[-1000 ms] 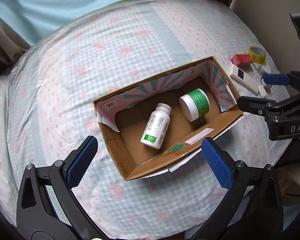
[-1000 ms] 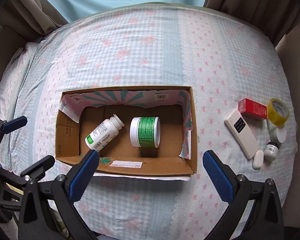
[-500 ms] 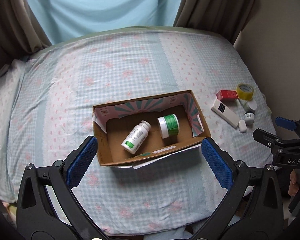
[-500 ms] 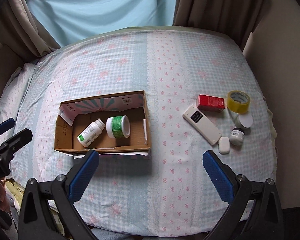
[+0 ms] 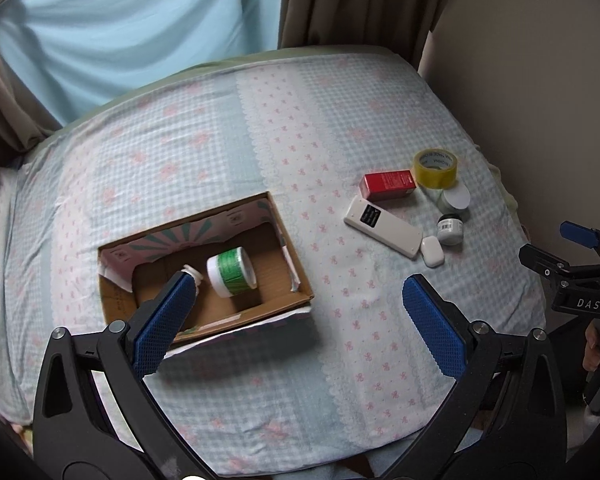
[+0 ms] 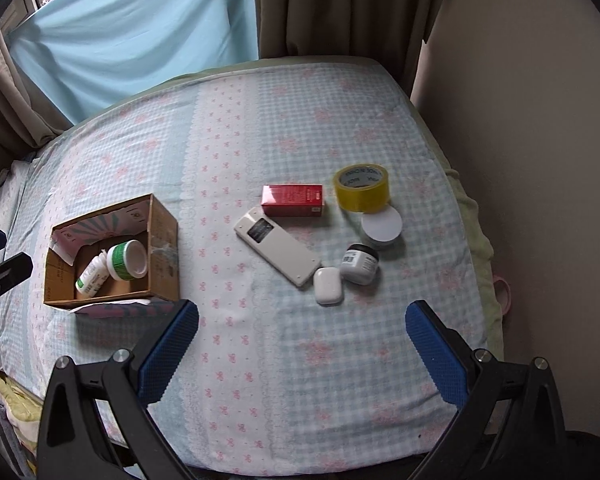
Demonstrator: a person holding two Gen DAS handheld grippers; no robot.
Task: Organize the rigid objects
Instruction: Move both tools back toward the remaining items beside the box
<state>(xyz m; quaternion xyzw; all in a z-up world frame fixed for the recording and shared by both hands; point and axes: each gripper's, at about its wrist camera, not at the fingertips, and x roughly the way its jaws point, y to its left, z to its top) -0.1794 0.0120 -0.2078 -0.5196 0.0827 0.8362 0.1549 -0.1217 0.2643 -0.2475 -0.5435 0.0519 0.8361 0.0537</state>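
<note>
- Between the blue pads of the left gripper (image 5: pixel 298 322), spread wide and holding nothing, lies bare bedsheet (image 5: pixel 260 392); its left pad (image 5: pixel 162 322) hides most of the white pill bottle (image 5: pixel 192 273) in the left wrist view.
- Over on the right wrist view that bottle (image 6: pixel 92 276) shows whole — lying on its side with a green label, touching the green-labelled white jar (image 6: pixel 127 260), both inside the open cardboard box (image 6: pixel 166 240).
- The right gripper (image 6: pixel 302 344) is likewise spread wide and empty, above the sheet near the bed's front edge.
- Only the left wrist view shows the right gripper from outside, off the bed's right edge, with part of a hand (image 5: pixel 592 350) on its handle.
- Well apart from the box lie a white remote (image 6: pixel 278 250), a red carton (image 6: pixel 292 200), a yellow tape roll (image 6: pixel 362 188), a white-lidded jar (image 6: pixel 382 226), a small grey jar (image 6: pixel 360 264) and a white earbud case (image 6: pixel 328 285) — clustered close together.
</note>
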